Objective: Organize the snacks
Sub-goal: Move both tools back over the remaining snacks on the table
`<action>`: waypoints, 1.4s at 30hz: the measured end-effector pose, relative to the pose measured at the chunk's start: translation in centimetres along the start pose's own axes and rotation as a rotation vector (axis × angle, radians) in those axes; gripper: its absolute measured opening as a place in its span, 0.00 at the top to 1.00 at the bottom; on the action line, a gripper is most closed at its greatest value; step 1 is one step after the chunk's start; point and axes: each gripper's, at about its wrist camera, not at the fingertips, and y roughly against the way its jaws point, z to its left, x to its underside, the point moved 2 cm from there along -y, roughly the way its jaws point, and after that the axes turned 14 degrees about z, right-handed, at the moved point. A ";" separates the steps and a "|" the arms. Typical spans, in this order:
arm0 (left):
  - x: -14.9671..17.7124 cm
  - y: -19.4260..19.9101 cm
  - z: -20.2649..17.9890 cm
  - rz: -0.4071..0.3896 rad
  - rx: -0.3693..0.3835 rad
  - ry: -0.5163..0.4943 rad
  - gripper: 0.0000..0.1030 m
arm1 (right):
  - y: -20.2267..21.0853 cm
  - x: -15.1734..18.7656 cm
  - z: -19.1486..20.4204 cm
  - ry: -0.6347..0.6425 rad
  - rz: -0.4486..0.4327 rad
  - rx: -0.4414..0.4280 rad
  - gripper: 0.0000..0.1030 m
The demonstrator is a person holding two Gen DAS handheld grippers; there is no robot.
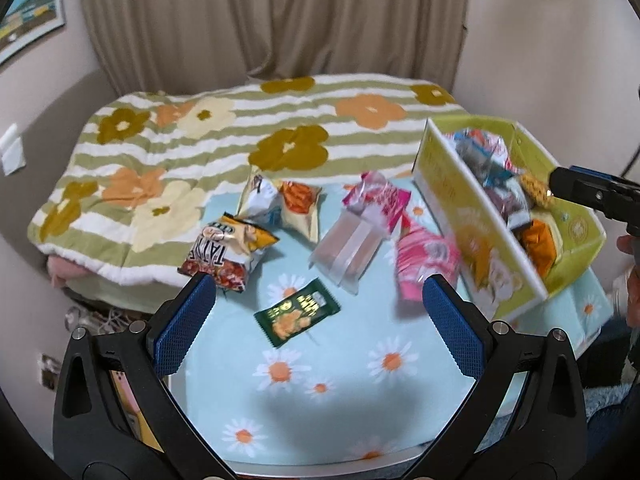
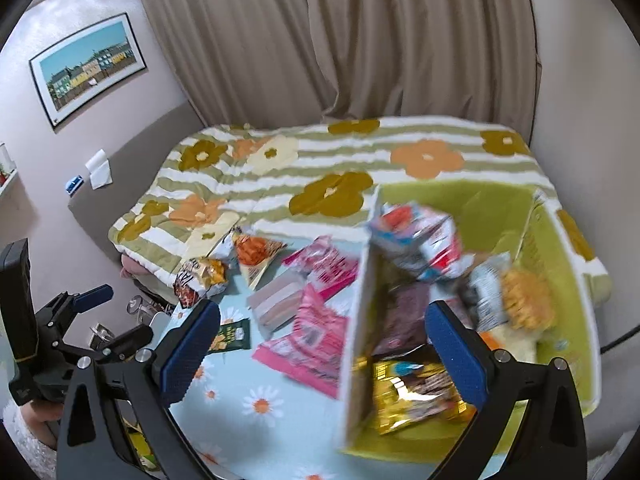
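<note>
Several snack packs lie on a light-blue daisy cloth [image 1: 320, 400]: a dark green pack [image 1: 297, 312], a TATO chip bag [image 1: 224, 254], an orange-and-white bag [image 1: 298, 206], a clear wrapped wafer pack [image 1: 346, 250] and pink packs [image 1: 424, 262]. A yellow-green box [image 1: 576, 184] at the right holds several snacks. My left gripper [image 1: 318, 316] is open and empty above the cloth, near the green pack. My right gripper [image 2: 322, 344] is open and empty over the box [image 2: 560, 272], above a gold pack [image 2: 416, 396]. A yellow snack [image 2: 524, 298] lies in the box.
A flower-patterned striped blanket [image 1: 240, 128] covers the bed behind the cloth. Beige curtains [image 1: 280, 16] hang at the back. A framed picture [image 2: 88, 68] is on the left wall. The left gripper shows at the left in the right wrist view [image 2: 108, 316].
</note>
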 end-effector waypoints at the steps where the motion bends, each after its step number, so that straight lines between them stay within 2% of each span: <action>1: 0.0 -0.4 0.5 0.011 0.007 -0.017 0.00 | -0.7 0.0 0.8 -0.014 0.011 0.011 0.01; 12: 0.2 -5.7 3.6 0.118 0.122 -0.272 0.01 | -4.8 1.2 4.7 -0.215 0.029 0.118 0.01; 17: 0.3 -9.2 3.3 0.181 0.166 -0.412 0.07 | -7.4 2.4 5.0 -0.302 0.050 0.182 0.01; 18: 0.3 -10.0 3.1 0.196 0.172 -0.439 0.11 | -7.8 2.6 4.9 -0.314 0.051 0.189 0.01; 23: 0.5 -13.8 2.0 0.265 0.199 -0.531 0.18 | -10.1 3.4 4.8 -0.333 0.064 0.229 0.01; 25: 0.6 -15.0 1.8 0.292 0.196 -0.550 0.26 | -11.4 3.7 4.6 -0.333 0.084 0.252 0.01; 27: 0.7 -16.2 1.6 0.319 0.198 -0.564 0.27 | -12.1 3.7 5.0 -0.317 0.074 0.298 0.01; 35: 1.3 -18.5 1.2 0.359 0.195 -0.616 0.29 | -14.2 3.7 4.6 -0.366 0.067 0.335 0.01; 37: 1.1 -18.9 1.1 0.364 0.196 -0.623 0.36 | -14.8 3.5 4.2 -0.383 0.068 0.339 0.01; 42: 1.1 -19.4 0.9 0.358 0.194 -0.665 0.38 | -16.0 3.4 3.6 -0.409 0.067 0.355 0.01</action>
